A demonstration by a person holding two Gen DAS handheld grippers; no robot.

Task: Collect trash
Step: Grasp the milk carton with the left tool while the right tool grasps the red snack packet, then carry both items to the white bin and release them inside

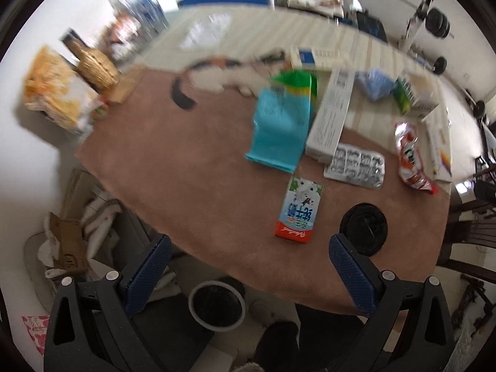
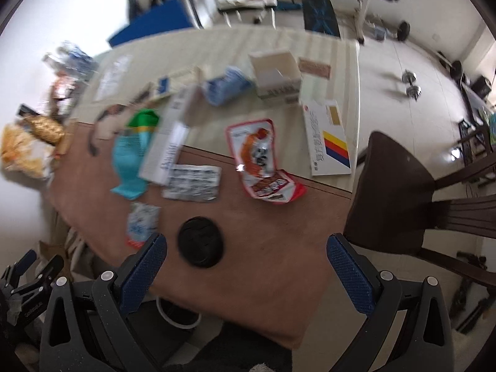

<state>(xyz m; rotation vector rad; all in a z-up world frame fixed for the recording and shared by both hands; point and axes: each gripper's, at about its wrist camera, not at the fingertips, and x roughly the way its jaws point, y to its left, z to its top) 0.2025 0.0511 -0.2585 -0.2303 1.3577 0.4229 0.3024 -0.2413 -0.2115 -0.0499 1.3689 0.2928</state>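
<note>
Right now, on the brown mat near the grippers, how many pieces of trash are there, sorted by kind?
Cartons: 1, the milk carton
Lids: 1, the black cup lid
Blister packs: 1, the silver blister pack
Pouches and bags: 2, the red snack pouch and the teal bag
Total: 5

Milk carton [image 1: 298,210] lies flat beside black lid [image 1: 364,228].
</note>
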